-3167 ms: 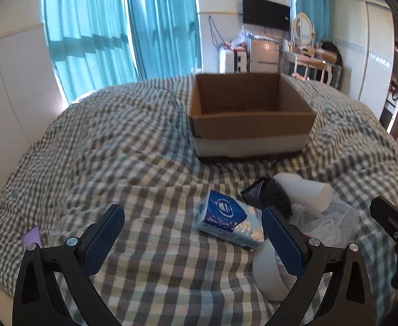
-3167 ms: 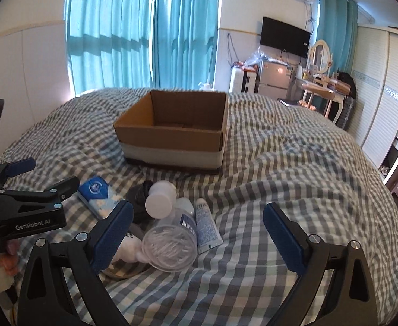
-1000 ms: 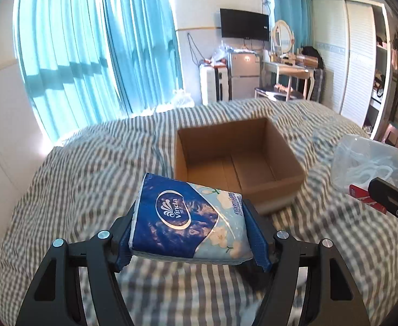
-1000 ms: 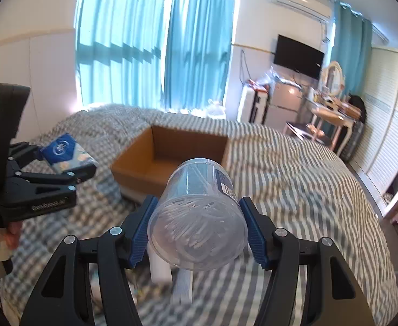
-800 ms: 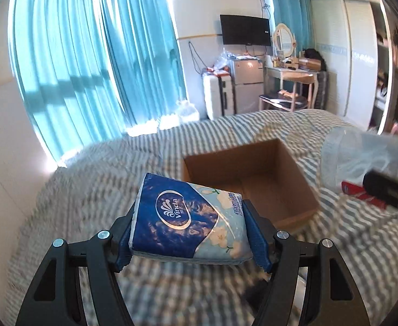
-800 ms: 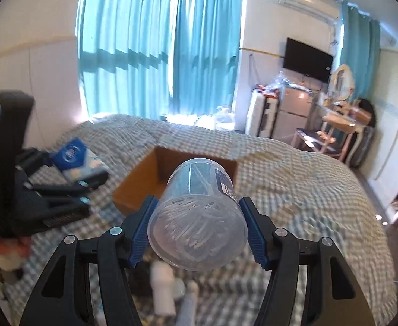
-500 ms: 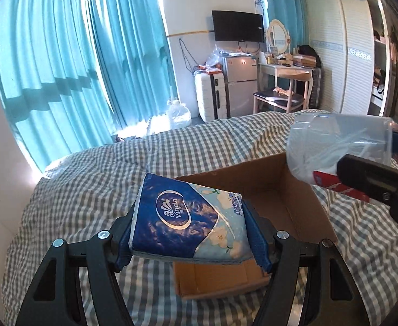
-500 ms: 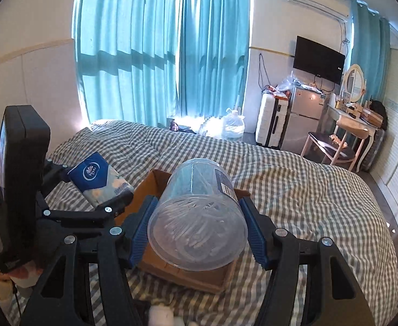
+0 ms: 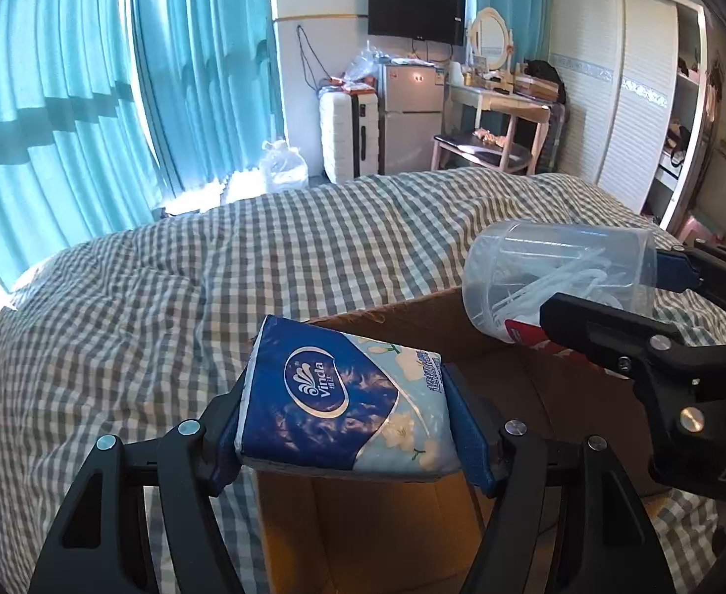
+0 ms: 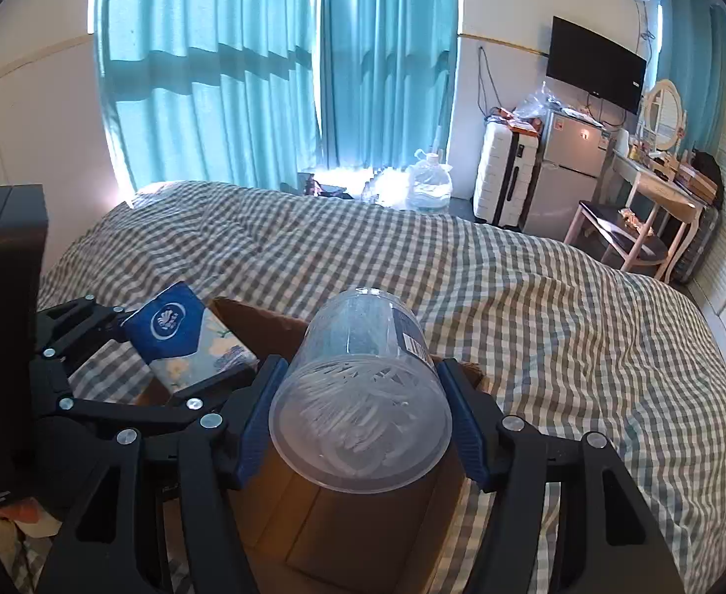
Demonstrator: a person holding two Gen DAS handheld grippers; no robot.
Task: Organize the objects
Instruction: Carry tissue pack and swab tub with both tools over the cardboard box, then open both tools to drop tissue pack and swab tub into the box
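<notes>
Left gripper: its blue-padded fingers are clamped on the two short ends of a soft blue plastic-wrapped pack of tissues, which sits at lower centre of the left wrist frame. Pack's long axis runs left–right across the fingers. Film wrap is glossy, slightly crumpled, floral print on the pale part; it should yield under squeeze.

Right gripper: fingers closed on the curved sides of a clear round plastic jar of white swabs, lower centre of the right wrist frame. Jar lies on its side, axis pointing forward along the fingers, flat end toward the camera. Wall is rigid, smooth, see-through; barcode label on upper right.

Key relation: directly beneath both loads is an open brown cardboard box, filling the bottom of both frames. Its matte corrugated floor shows below the tissue pack and below the jar. Judgement: both items hang over the opening, so release needs only a lowering and opening. In the left frame the jar is at right middle, over the box's far right part; the grippers are near each other, not touching.

Beyond the box: grey-and-white checked bed quilt, soft and rumpled, across mid frame. Farthest, teal pleated curtains at upper left.
</notes>
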